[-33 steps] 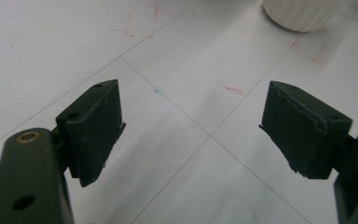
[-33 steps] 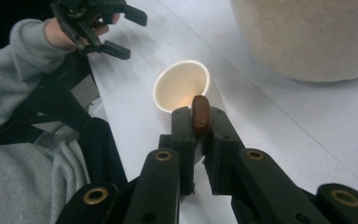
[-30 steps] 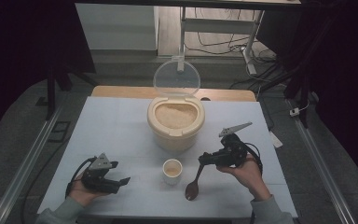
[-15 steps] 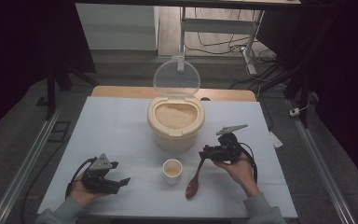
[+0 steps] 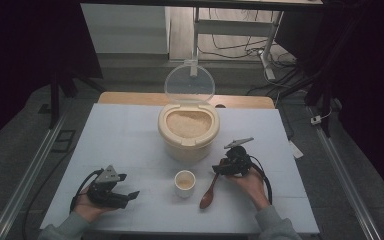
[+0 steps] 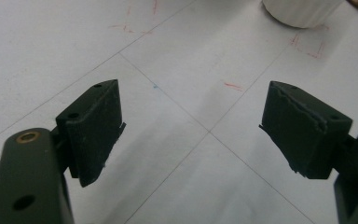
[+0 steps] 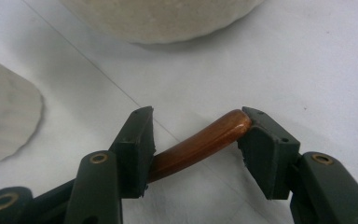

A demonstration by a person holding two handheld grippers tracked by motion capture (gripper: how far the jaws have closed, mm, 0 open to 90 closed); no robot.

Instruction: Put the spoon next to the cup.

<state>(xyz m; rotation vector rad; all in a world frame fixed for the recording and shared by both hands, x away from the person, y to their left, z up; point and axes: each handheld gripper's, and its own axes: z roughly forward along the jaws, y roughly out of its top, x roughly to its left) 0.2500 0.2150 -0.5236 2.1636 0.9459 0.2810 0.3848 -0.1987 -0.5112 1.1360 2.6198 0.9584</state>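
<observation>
Right gripper (image 5: 228,166) shifted away from near table edge toward far side, now just beside near right of rice container (image 5: 188,131). Brown spoon (image 5: 211,190) carried along: bowl end moved farther from near edge, handle end between jaws in right gripper view (image 7: 200,142). Right hand (image 5: 252,184) and forearm extended farther onto table (image 5: 125,135).

Rice container (image 5: 188,131) behind cup (image 5: 184,182), spoon (image 5: 209,192) right of cup (just beside), on table (image 5: 125,145)
</observation>
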